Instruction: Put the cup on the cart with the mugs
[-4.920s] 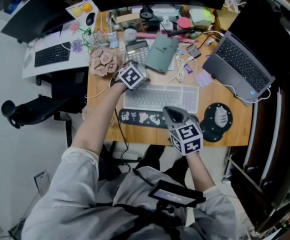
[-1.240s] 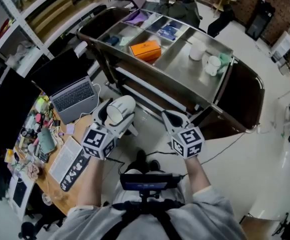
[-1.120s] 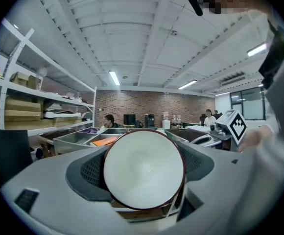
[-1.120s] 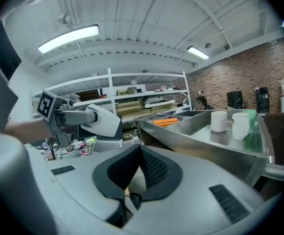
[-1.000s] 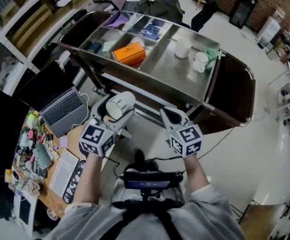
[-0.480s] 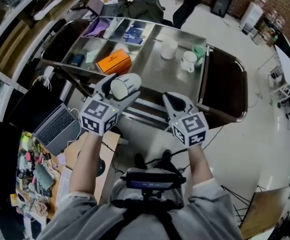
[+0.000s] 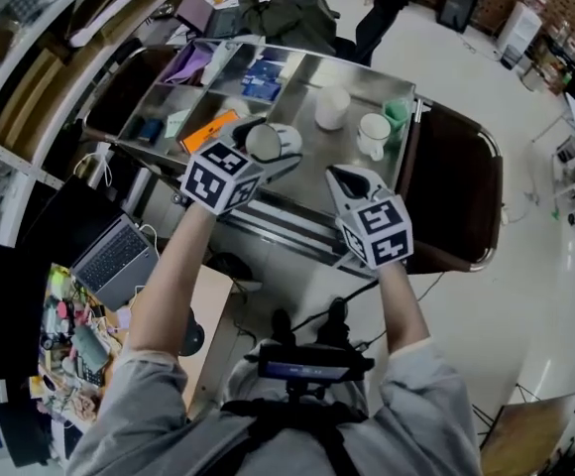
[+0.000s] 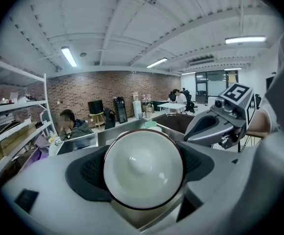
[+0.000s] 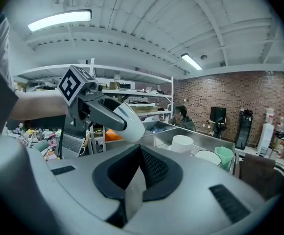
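The white cup lies on its side between the jaws of my left gripper, which is shut on it. It hangs over the near part of the steel cart, left of the mugs. In the left gripper view the cup's round base fills the gap between the jaws. Two white mugs and a green cup stand at the cart's right end. My right gripper is shut and empty, at the cart's near edge. The right gripper view shows the cup and both mugs.
An orange box and small items fill the cart's left compartments. A dark chair stands right of the cart. A seated person is beyond it. A desk with a laptop is at the lower left, shelves further left.
The view has swung from the desk to the cart. My left gripper has carried the cup forward and now holds it over the cart's tray. The right gripper has come up to the cart's edge.
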The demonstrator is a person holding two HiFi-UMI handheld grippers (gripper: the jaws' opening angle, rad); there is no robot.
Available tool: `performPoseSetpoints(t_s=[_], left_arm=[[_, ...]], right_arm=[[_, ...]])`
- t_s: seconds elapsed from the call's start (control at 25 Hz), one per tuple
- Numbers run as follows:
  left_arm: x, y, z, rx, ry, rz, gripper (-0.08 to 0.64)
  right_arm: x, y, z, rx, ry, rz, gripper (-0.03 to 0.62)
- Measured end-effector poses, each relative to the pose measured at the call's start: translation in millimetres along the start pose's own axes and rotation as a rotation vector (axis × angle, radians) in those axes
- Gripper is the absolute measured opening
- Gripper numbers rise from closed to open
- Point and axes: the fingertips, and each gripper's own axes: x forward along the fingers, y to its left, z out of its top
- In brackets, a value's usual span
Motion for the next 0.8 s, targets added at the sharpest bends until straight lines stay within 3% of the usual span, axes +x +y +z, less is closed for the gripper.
performPoseSetpoints(t_s=[0.32, 0.56, 0.8], left_arm=[[71, 17, -22, 0.086, 0.258, -0.104, 0.414], [104, 19, -47, 0.175, 0.450, -0.243, 0.414], [126, 18, -69, 0.235, 0.574, -0.319, 0.414]], right_arm=[[30, -36, -15, -0.004, 0.063, 0.046, -0.005], [43, -46, -23, 0.006, 0.086, 0.078, -0.005], [45, -55, -29, 0.018, 0.098, 0.095, -0.005]])
